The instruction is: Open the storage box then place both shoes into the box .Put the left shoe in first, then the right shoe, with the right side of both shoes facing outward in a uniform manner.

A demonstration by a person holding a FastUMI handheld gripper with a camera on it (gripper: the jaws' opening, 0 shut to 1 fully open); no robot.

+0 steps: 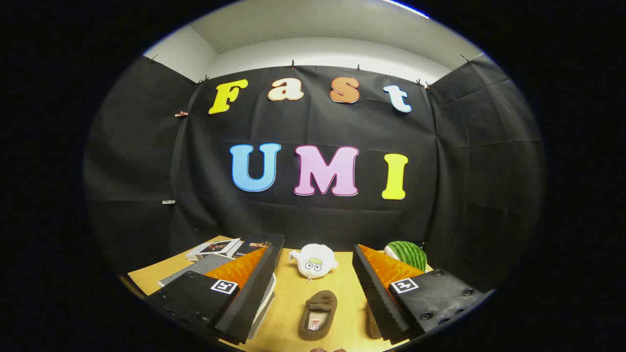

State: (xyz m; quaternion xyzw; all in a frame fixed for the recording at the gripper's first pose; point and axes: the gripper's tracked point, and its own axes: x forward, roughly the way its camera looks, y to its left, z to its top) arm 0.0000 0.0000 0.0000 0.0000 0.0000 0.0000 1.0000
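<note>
The black cloth wall (pixel 313 215) of the booth stands behind everything, and below it you see the wooden counter (pixel 342 283) that carries the things. Your gripper (pixel 315 274) hangs above the counter with its jaws spread wide, and they hold nothing; the two fingers (pixel 252 288) reach forward on both sides of the open middle of the counter. Under the left finger lies a grey flat thing (pixel 205 266), maybe the storage box or its lid, but you cannot tell which, because the finger covers much of it. Beyond it, near the wall, there are a white booklet (pixel 212 248) and a dark one (pixel 259 242) just beside it. Behind the right finger, a round toy that looks like a watermelon (pixel 408 254) sits near the wall. Between the fingers and beyond their tips, a white plush toy with a drawn face (pixel 315 261) rests on the counter. Closer to you, also between the fingers but touching neither, lies one brown shoe (pixel 318 315), a soft slipper, with its toe pointing toward the plush toy and its opening toward you. A pale thing (pixel 374 327) shows under the right finger, too hidden to name.
</note>
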